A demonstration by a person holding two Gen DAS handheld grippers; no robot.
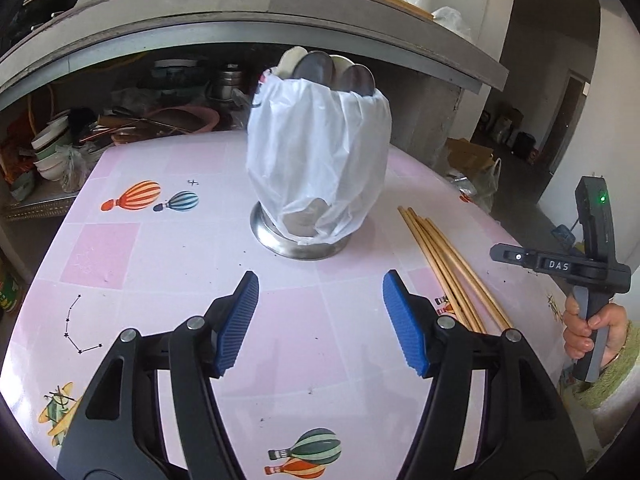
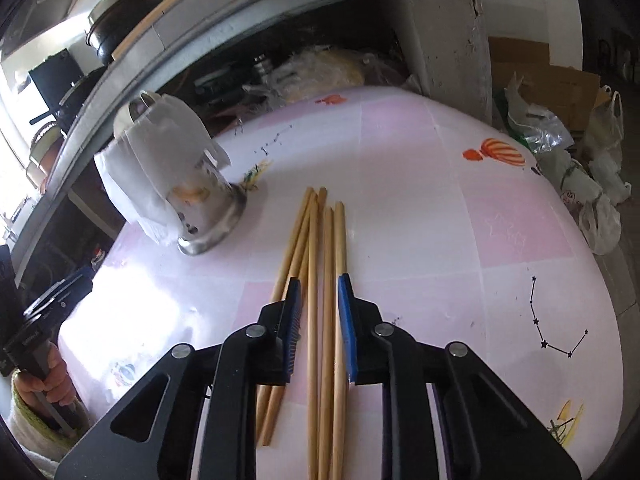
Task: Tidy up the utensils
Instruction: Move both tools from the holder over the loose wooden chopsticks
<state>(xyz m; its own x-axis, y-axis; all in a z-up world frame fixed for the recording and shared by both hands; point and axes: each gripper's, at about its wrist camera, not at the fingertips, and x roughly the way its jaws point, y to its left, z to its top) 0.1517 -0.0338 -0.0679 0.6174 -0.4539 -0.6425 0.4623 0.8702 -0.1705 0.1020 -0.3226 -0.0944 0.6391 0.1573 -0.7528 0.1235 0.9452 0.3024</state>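
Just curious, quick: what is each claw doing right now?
Left claw: open, holding nothing.
Right claw: narrowly open over long tan wooden chopsticks, not gripping them.

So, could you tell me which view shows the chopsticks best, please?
The right wrist view: the chopsticks run up the middle of the frame, nearly full length, loose on the table, two between the right gripper's blue pads. The left wrist view catches them only at its right side, partly hidden behind the left gripper.

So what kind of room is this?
Probably a home kitchen: chopsticks lie on a table, spoons stand in a bag-wrapped metal holder, and bowls sit on the shelf behind.
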